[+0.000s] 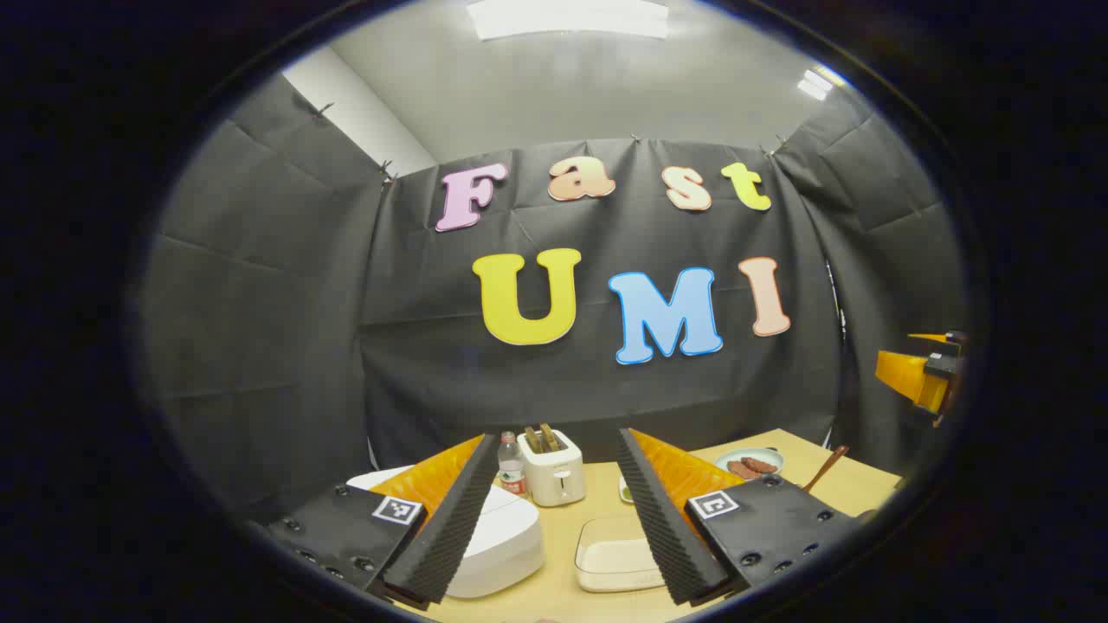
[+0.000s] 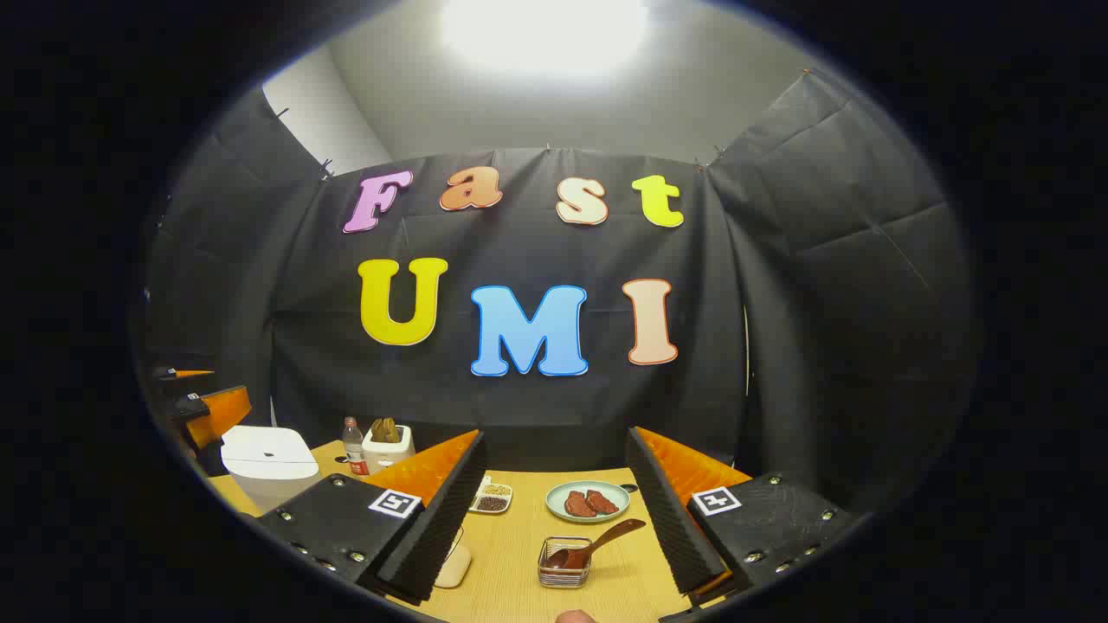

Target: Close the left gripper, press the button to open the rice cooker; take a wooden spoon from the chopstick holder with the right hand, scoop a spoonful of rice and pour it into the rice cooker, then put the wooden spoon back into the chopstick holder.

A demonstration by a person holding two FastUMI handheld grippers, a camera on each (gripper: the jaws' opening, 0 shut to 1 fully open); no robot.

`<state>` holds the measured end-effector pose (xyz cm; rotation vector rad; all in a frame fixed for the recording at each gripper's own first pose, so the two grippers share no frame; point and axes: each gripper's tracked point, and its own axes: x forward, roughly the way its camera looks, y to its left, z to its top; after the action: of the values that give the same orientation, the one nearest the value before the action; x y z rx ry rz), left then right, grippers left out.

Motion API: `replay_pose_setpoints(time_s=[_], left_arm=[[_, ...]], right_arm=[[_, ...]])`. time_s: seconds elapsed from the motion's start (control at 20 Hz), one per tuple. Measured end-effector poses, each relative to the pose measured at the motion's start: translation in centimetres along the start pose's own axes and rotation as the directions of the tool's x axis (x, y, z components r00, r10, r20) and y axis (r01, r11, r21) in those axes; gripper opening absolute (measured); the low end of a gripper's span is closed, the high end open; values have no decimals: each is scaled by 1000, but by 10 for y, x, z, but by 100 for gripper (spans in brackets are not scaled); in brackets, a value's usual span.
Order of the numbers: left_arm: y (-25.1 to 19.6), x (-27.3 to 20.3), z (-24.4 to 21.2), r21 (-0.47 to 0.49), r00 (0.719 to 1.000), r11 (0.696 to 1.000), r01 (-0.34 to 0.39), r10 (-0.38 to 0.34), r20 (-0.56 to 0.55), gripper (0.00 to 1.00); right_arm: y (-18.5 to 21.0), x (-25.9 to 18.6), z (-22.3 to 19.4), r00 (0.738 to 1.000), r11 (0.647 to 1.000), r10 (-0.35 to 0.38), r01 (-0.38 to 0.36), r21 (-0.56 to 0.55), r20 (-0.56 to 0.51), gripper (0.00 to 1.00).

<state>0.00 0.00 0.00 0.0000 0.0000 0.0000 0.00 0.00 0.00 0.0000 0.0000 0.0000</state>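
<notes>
Hovering above the surface (image 1: 571, 597), the left tool (image 1: 558, 510) has its jaws apart, so it must be brought together before pressing; the rice cooker (image 1: 502, 536) sits lid down, just below and to its left; the right tool (image 2: 554, 510), also apart, faces the wooden spoon (image 2: 597, 543), whose handle slants up to the right from the chopstick holder (image 2: 564, 567).

A pale wooden desk (image 2: 519, 554) is seen against a black cloth wall. At its far left, a white toaster (image 1: 554, 472) with two slices of bread in its slots stands just beside a plastic water bottle (image 1: 512, 467) (red label). Farther right, a pale green plate (image 2: 588, 502) holding two brownish pieces of food is set near a small divided dish (image 2: 492, 499) of grains.
</notes>
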Motion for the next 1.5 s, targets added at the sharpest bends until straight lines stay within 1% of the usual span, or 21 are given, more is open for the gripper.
replay_pose_setpoints(time_s=[0.35,0.6,0.85,1.1,1.2,1.25,1.3,1.35,1.4,1.45,1.5], left_arm=[[-1,-8,3,-4,1000,1000,-2,2,-7,96],[-1,-12,9,-4,1000,1000,-3,3,3,96],[0,-16,11,-15,1000,1000,-13,13,-1,96],[3,-15,14,-11,1000,1000,-15,15,6,96],[6,-15,14,-17,1000,1000,-17,17,8,94],[9,-15,16,-19,1000,1000,-23,23,8,83],[8,-13,16,-19,1000,1000,-14,14,8,73],[10,-11,16,-11,1000,1000,-18,18,6,68],[13,-10,14,2,1000,1000,-15,15,1,58],[14,-9,14,12,1000,1000,-13,13,-1,56],[22,-7,16,23,1000,999,-32,31,2,47]], right_arm=[[-9,-5,3,1000,1000,-1,2,-9,8,98],[-9,-6,2,1000,1000,10,-10,-10,4,98],[-9,-8,6,1000,1000,13,-12,-18,25,98],[-3,-8,4,1000,1000,26,-26,-18,14,98],[-3,-8,7,1000,999,22,-22,-24,22,98],[-3,-8,8,999,999,20,-19,-28,28,98],[1,-7,8,999,999,24,-23,-29,28,98],[4,-8,7,999,999,27,-26,-29,27,98],[5,-7,6,999,999,28,-28,-30,25,98],[7,-6,5,999,999,29,-28,-28,23,98],[8,-6,6,999,999,29,-29,-25,23,98]])
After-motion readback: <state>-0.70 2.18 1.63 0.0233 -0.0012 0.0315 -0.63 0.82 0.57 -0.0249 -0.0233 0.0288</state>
